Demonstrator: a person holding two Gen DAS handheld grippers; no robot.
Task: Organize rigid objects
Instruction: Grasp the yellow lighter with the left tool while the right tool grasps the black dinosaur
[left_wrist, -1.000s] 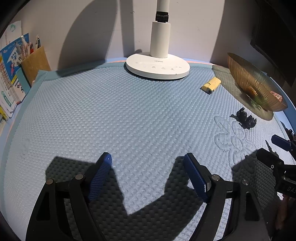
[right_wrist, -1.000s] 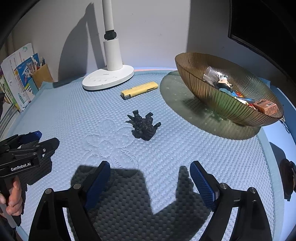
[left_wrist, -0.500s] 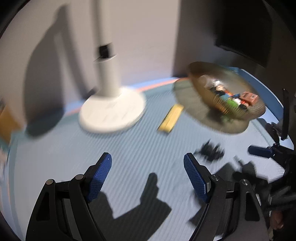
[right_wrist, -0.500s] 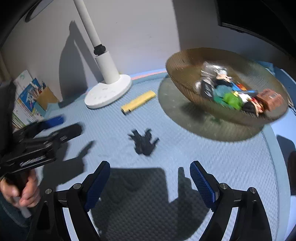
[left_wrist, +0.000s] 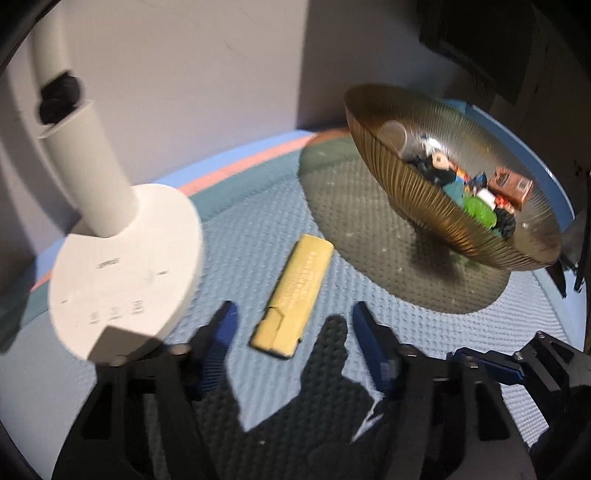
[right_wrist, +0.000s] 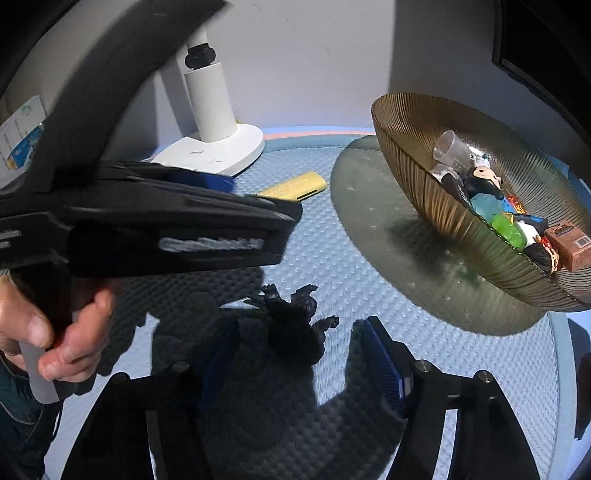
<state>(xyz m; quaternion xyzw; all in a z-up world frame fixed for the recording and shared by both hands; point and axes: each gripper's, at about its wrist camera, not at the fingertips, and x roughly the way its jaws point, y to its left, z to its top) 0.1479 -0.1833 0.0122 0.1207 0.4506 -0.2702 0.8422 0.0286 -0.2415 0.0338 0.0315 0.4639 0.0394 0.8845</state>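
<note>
Blue textured mat (left_wrist: 258, 229) under a desk lamp (left_wrist: 122, 266), wall behind. My left gripper (left_wrist: 291, 332) is spread wide and now straddling the near end of the yellow lighter (left_wrist: 295, 295) — a second ago it was facing bare mat. My right gripper (right_wrist: 299, 354) is also gaping, closing in on the black figurine (right_wrist: 295, 325), pads not touching yet. Both loose items are still lying on the mat; the ribbed amber bowl (right_wrist: 417, 147) of small toys is sitting just right — likely two simultaneous picks coming.
</note>
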